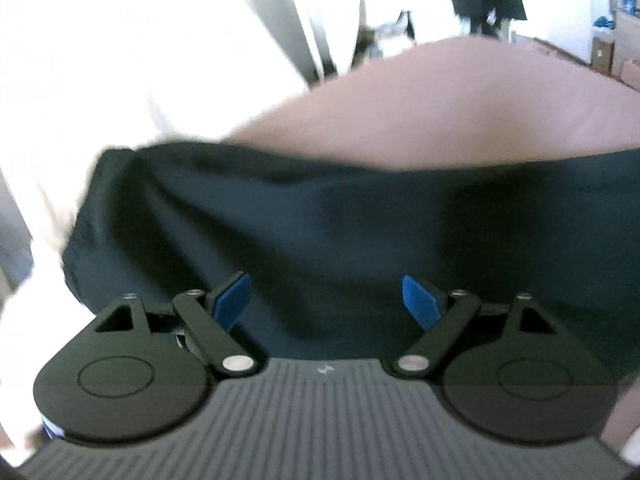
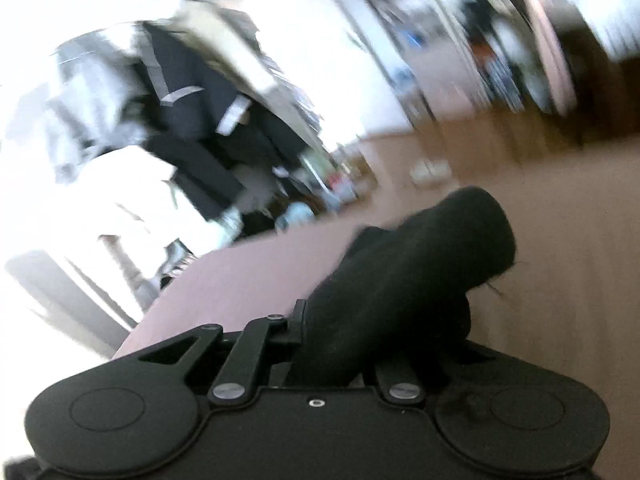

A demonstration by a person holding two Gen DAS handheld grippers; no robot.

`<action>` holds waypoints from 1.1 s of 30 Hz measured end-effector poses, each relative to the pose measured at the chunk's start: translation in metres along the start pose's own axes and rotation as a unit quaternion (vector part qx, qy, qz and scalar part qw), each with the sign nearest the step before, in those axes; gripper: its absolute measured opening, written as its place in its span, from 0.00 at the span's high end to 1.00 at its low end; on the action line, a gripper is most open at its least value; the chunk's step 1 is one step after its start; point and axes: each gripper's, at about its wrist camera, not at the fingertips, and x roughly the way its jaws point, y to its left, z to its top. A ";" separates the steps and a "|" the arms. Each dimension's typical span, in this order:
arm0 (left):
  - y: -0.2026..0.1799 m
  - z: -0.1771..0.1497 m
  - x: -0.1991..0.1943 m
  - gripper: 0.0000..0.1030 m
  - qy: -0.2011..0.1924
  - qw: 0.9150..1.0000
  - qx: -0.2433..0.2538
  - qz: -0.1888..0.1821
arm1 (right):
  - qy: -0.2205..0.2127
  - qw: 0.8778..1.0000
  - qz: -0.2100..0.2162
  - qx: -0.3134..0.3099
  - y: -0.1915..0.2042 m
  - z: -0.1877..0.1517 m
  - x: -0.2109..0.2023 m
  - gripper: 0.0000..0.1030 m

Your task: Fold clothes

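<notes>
A dark garment (image 1: 320, 220) lies spread on a pink surface (image 1: 460, 108) and fills the middle of the left wrist view. My left gripper (image 1: 326, 300) is open just above the cloth, its blue pads (image 1: 232, 300) wide apart with nothing between them. In the right wrist view my right gripper (image 2: 360, 328) is shut on a bunched fold of the dark garment (image 2: 420, 264), which sticks up and forward from the jaws. The right finger is hidden by the cloth. Both views are blurred by motion.
The pink surface (image 2: 248, 280) ends at an edge behind the garment, with wooden floor (image 2: 540, 220) beyond. Dark clothes (image 2: 192, 120) hang at the back left. White fabric (image 1: 100, 80) is at the left. Shelves and boxes (image 1: 620, 40) stand at the far right.
</notes>
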 end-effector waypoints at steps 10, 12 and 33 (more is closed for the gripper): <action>0.000 -0.030 0.032 0.18 0.082 0.992 -0.051 -0.078 | -0.024 0.944 -0.267 -0.192 -0.113 0.019 -0.059 0.93; -0.002 -0.034 0.039 0.17 0.090 0.992 -0.050 -0.068 | -0.011 0.937 -0.277 -0.215 -0.118 0.014 -0.059 0.93; 0.027 -0.026 0.015 0.15 0.105 0.985 -0.093 -0.102 | -0.035 0.950 -0.165 -0.261 -0.015 0.056 -0.114 0.91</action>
